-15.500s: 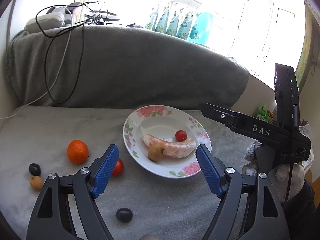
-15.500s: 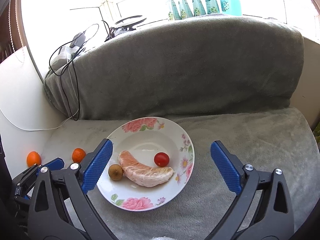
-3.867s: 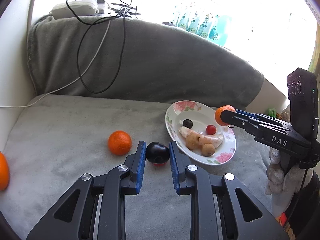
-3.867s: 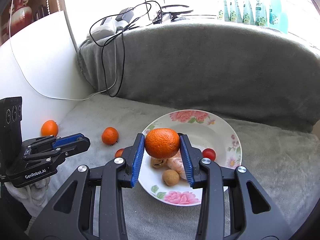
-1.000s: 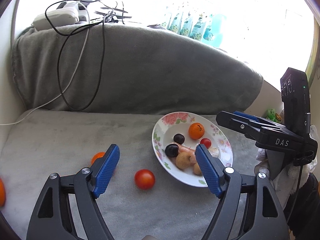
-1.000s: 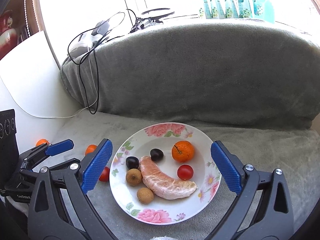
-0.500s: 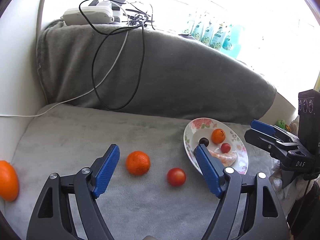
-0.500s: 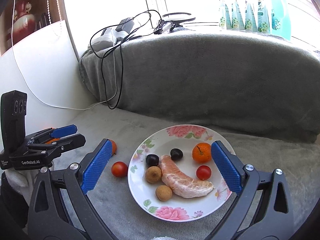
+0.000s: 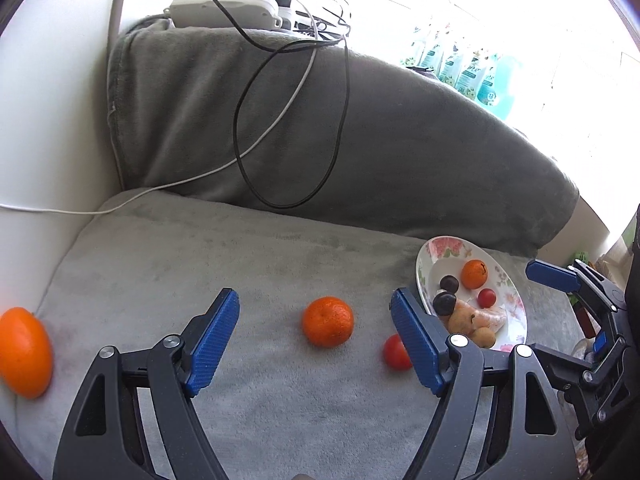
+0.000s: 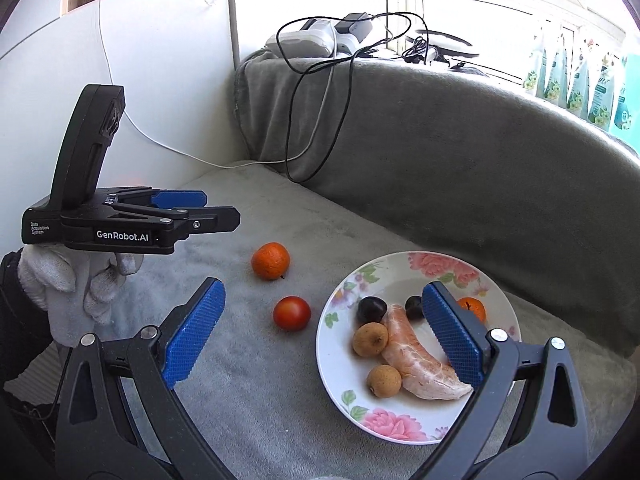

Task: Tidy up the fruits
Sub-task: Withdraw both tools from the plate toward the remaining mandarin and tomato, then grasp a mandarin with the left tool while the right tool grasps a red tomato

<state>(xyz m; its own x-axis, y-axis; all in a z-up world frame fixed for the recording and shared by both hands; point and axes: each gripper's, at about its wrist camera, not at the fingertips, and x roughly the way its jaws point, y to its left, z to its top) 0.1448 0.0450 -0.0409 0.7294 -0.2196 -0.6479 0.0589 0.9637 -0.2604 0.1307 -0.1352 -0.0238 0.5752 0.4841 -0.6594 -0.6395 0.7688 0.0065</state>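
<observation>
A flowered plate (image 10: 404, 426) (image 9: 430, 250) on the grey couch seat holds a pomelo segment (image 10: 416, 360), a mandarin (image 9: 474, 274), a cherry tomato (image 9: 487, 297), two dark plums and two brown longans. Left of the plate lie a mandarin (image 9: 328, 321) (image 10: 270, 261) and a red tomato (image 10: 292, 312) (image 9: 396, 353). A second orange (image 9: 25, 352) rests at the seat's far left edge. My left gripper (image 9: 316, 344) (image 10: 192, 208) is open with the loose mandarin just ahead between its pads. Over the plate's left edge, my right gripper (image 10: 320, 334) (image 9: 560, 280) stands open and empty.
The grey blanket covers the couch back (image 9: 360, 128), with black and white cables (image 9: 288, 120) hanging over it and a power strip (image 9: 224, 8) on top. A white wall (image 10: 160, 80) borders the left side. Bottles (image 10: 576, 84) line the windowsill. A gloved hand (image 10: 72, 280) holds the left gripper.
Both grippers have swung left: the plate has shifted right in both views and the loose mandarin now lies centred ahead of my left gripper. Both stay open.
</observation>
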